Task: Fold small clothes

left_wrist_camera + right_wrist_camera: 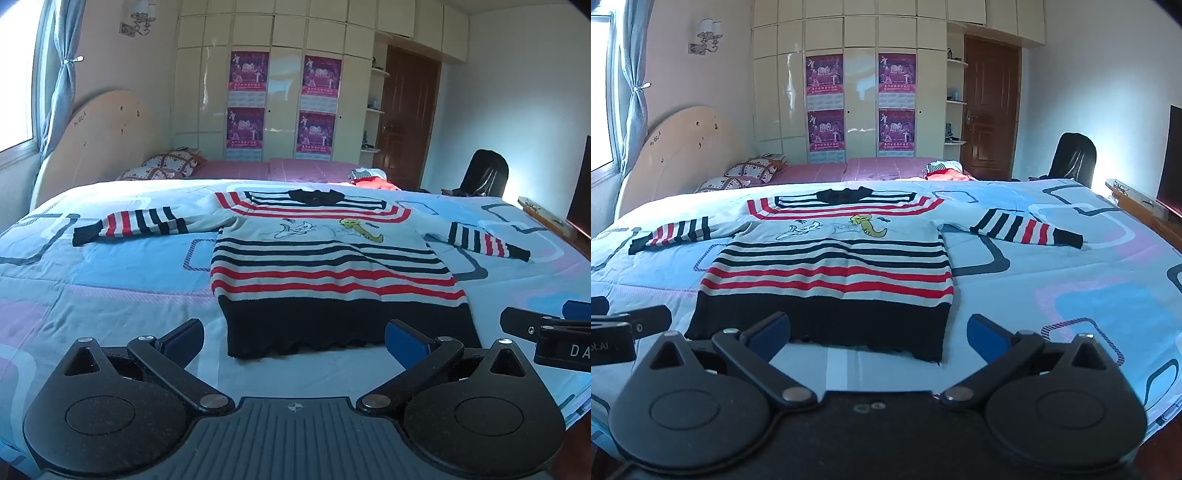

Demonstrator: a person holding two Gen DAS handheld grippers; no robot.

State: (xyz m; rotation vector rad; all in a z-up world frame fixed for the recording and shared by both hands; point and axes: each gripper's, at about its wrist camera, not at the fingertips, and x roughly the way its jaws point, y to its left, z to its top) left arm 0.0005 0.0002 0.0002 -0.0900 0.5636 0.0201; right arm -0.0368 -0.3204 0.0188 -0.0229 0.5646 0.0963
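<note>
The striped sweater (328,266) lies flat and unfolded on the patterned bedspread (110,295), sleeves spread toward 9 and 3 o'clock, hem nearest the grippers. Folding appears not yet begun. The left gripper (293,338) and right gripper (877,332) hover at 6 o'clock, jaws spread wide, holding nothing. The next move likely calls for pinching a sleeve or hem corner. A wardrobe (280,92) stands at 12 o'clock, a door (406,122) at 1 o'clock.

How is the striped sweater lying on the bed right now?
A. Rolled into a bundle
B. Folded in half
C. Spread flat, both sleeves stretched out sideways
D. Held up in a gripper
C: the striped sweater lies flat on the bed, one sleeve reaching out to each side.
</note>
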